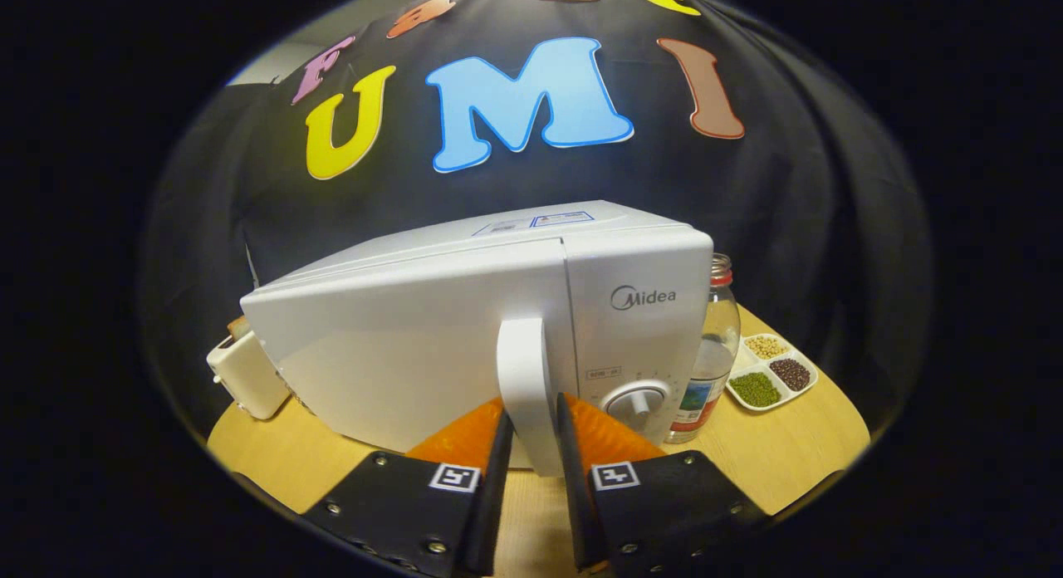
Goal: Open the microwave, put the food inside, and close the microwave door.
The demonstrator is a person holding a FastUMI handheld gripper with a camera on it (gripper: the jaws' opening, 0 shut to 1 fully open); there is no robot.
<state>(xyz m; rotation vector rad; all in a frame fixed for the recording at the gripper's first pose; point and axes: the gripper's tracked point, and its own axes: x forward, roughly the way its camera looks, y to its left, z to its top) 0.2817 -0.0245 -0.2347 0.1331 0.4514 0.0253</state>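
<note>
Your claw (531,445) is clamped on the door handle (526,387) of the white microwave (465,329): the upright handle stands between the two fingers (497,470), and each finger presses against one side of it. The microwave sits on the round wooden desk (781,453) directly ahead of the claw, and its door (407,354) spreads away to the left of the handle. Whether the door is fully shut or slightly ajar, you cannot tell from here. Just right of the claw's fingers is the control panel with a round dial (638,402). Beyond the panel, further right, a clear glass jar (712,354) with a red-banded neck stands beside the microwave, and past it lies a white divided dish (772,372) holding pale, dark and green beans. Off to the left, behind the door's far edge, a cream toaster (246,377) rests on the desk.
</note>
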